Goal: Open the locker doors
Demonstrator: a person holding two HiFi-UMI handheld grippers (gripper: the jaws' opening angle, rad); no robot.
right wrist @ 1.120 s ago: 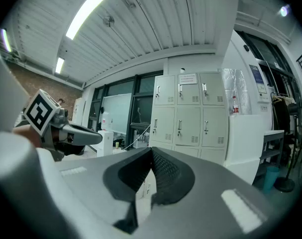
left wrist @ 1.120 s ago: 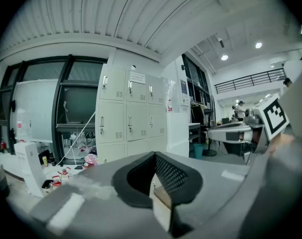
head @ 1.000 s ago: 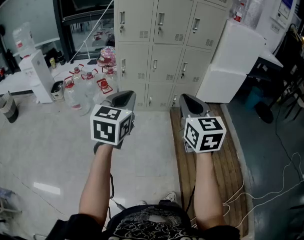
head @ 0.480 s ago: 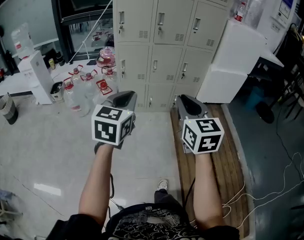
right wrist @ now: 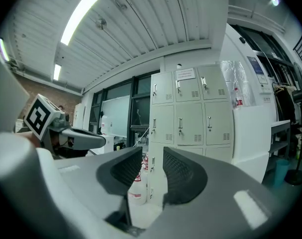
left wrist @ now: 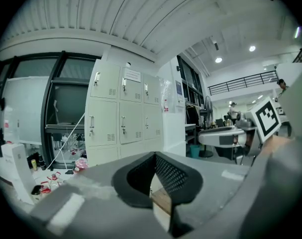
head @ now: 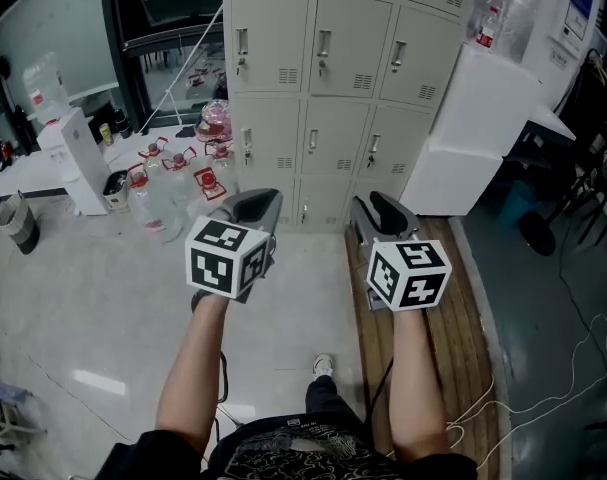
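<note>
A beige locker cabinet (head: 323, 68) stands ahead with several doors in rows, all of them shut, each with a small handle; it also shows as lockers (left wrist: 123, 118) and lockers (right wrist: 190, 118). My left gripper (head: 258, 200) is held level some way in front of it, and in the left gripper view the left gripper (left wrist: 154, 156) is shut with nothing in it. My right gripper (head: 368, 203) is beside it at the same distance. The right gripper (right wrist: 152, 158) shows a narrow gap between its pads; its jaws have just been opening, and nothing is between them.
Several clear water bottles with red caps (head: 173, 183) crowd the floor left of the lockers. A white cabinet (head: 473, 128) stands against their right side. A wooden floor strip (head: 463, 298) runs under my right arm, with loose cables (head: 543, 388) to its right.
Both grippers have moved forward toward the lockers, which now look slightly nearer. The right gripper's jaws have parted a little. A foot has stepped into view below.
</note>
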